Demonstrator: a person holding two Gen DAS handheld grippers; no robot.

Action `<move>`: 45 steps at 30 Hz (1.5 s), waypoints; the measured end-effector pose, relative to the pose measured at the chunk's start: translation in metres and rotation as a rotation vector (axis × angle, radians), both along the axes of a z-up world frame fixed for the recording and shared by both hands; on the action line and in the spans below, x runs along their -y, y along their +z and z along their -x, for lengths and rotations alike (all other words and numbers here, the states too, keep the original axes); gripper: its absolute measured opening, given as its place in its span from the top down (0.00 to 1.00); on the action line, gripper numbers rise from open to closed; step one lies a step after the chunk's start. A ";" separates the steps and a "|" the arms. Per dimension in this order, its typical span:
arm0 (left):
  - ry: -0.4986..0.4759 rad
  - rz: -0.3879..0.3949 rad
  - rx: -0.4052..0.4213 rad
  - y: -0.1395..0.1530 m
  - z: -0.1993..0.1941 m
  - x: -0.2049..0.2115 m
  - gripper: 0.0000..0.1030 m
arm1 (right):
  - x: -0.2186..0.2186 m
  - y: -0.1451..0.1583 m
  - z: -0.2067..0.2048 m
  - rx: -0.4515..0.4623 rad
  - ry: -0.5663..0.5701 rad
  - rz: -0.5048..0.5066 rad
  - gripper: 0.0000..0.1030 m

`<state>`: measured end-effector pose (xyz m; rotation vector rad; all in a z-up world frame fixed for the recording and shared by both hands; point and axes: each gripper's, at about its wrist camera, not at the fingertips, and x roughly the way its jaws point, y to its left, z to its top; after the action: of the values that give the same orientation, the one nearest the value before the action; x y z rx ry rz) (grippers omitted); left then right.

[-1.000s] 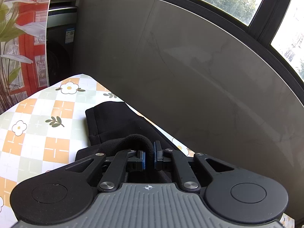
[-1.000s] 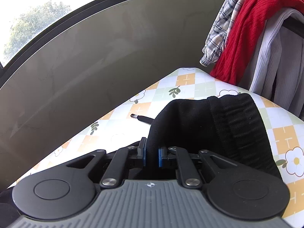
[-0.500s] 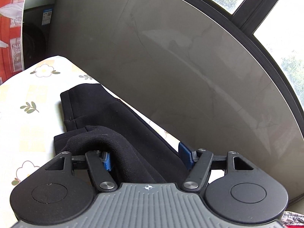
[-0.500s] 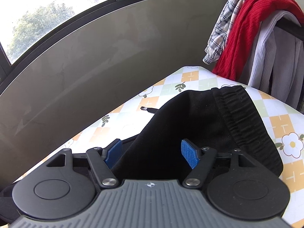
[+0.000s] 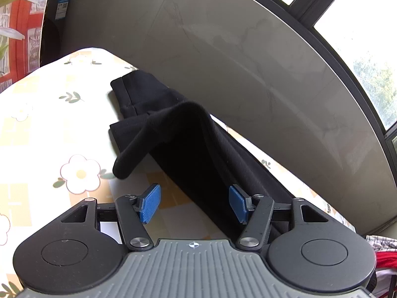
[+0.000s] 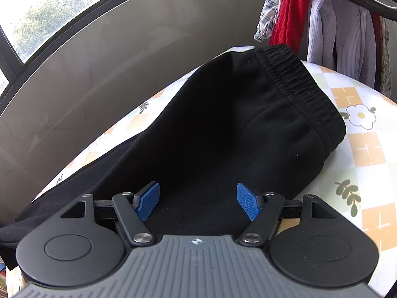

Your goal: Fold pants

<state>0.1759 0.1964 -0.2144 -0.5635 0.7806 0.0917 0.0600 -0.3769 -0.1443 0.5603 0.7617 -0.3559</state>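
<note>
Black pants lie on a table with a floral checked cloth point(image 5: 37, 134). In the left wrist view the leg end point(image 5: 178, 129) runs along the far edge, with a raised fold and the cuffs at the far left. My left gripper point(image 5: 194, 203) is open and empty, just short of the fabric. In the right wrist view the waist end of the pants point(image 6: 235, 134) lies flat, its elastic waistband point(image 6: 295, 84) at the right. My right gripper point(image 6: 197, 202) is open over the fabric and holds nothing.
A grey wall point(image 5: 223, 49) with windows above runs close behind the table's far edge. Clothes hang on a rack point(image 6: 322, 19) at the right end of the table: a red knit, a plaid shirt, a pale top. A red patterned curtain point(image 5: 17, 24) hangs at the left.
Both grippers were shut on the pants a second ago; both have opened and let go. The fabric has dropped onto the table, and both grippers have drawn back a little.
</note>
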 end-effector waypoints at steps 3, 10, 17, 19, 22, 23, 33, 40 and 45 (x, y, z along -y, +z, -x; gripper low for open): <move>-0.008 0.022 -0.033 -0.016 -0.003 0.006 0.43 | -0.004 -0.009 0.005 -0.023 0.005 -0.049 0.30; 0.037 0.028 -0.073 -0.047 -0.044 0.006 0.51 | 0.000 -0.020 0.006 -0.039 -0.022 -0.086 0.35; 0.099 -0.012 -0.062 -0.060 -0.070 -0.008 0.68 | 0.004 -0.024 0.007 -0.045 -0.043 -0.086 0.58; 0.138 0.018 -0.061 -0.064 -0.074 -0.016 0.70 | 0.006 -0.025 0.008 -0.041 -0.042 -0.096 0.58; 0.190 0.099 -0.053 -0.070 -0.079 -0.028 0.70 | 0.010 -0.026 0.006 -0.039 -0.049 -0.113 0.58; 0.207 0.133 -0.049 -0.072 -0.081 -0.033 0.70 | 0.008 -0.025 0.007 -0.039 -0.050 -0.114 0.58; 0.270 0.234 -0.029 -0.079 -0.095 -0.043 0.70 | 0.011 -0.029 0.003 -0.032 -0.061 -0.137 0.57; 0.216 0.046 -0.047 -0.072 -0.104 -0.017 0.69 | 0.010 -0.030 0.005 -0.026 -0.070 -0.178 0.53; 0.174 0.033 -0.069 -0.070 -0.102 -0.002 0.69 | 0.008 -0.032 0.000 -0.024 -0.057 -0.199 0.53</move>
<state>0.2782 0.1985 -0.2842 -0.6614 0.8001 0.2602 0.0597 -0.3851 -0.1766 0.7671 0.8103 -0.3421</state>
